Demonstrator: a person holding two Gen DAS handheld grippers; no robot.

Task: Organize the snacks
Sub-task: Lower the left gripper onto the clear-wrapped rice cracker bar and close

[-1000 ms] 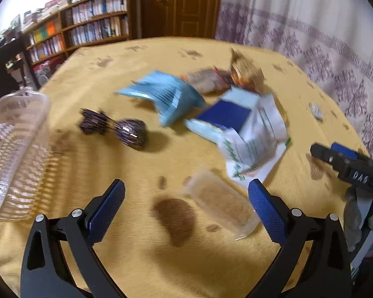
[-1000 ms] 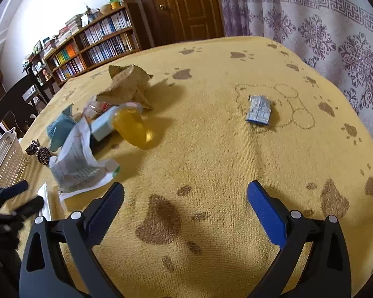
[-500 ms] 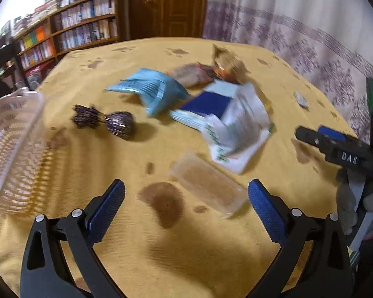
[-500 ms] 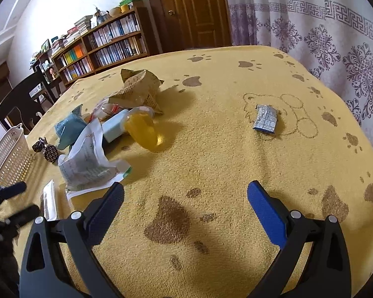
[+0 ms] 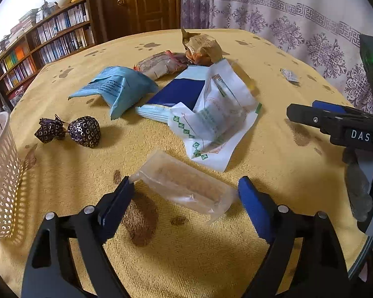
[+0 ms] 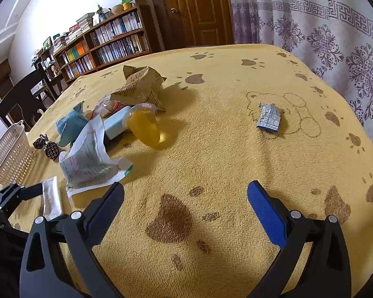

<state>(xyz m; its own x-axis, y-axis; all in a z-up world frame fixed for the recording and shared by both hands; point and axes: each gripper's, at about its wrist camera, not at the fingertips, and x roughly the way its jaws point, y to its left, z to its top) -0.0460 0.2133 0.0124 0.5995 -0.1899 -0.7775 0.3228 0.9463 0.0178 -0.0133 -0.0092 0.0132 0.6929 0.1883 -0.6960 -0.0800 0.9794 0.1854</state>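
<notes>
Two tools agape, left tool (image 5: pixel 185 198) straddling clear snack bar (image 5: pixel 184 188).

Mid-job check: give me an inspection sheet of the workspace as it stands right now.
Surface: yellow paw-print cloth on the table.
Job's things: clear-wrapped bar; pile of snack packets; foil candy; silver packet apart; white basket at left edge.
Clutter: nothing seen.
Grippers: left gripper open, straddling the bar; right gripper open over bare cloth.
Cables: nothing seen.
Surroundings: bookshelf, door, curtain.
</notes>
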